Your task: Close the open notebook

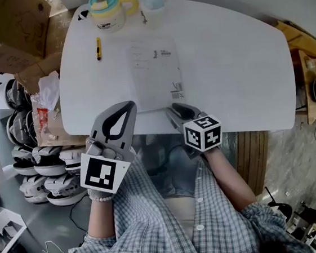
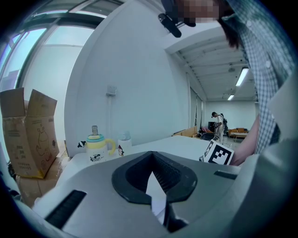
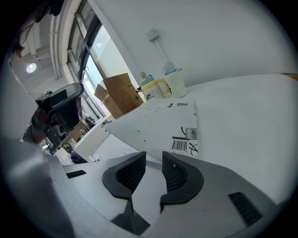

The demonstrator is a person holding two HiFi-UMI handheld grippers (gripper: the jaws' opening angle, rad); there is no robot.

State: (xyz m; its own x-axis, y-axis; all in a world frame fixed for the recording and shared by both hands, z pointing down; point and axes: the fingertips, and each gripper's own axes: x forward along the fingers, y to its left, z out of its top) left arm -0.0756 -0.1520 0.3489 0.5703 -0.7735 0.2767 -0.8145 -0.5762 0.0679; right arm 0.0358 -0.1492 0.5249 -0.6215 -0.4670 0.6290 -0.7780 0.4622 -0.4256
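Note:
A white notebook lies flat on the white table, showing a single cover with a barcode label at its near right corner. It looks closed. My right gripper rests at the table's near edge, just short of that corner. Its jaws stand apart with nothing between the pads. My left gripper sits at the near edge, left of the notebook. Its fingertips meet, and only white surface shows through the gap behind them.
A yellow pen lies at the table's far left. A yellow mug with a teal lid and a pale cup stand at the far edge. Cardboard boxes and stacked gear crowd the floor on the left.

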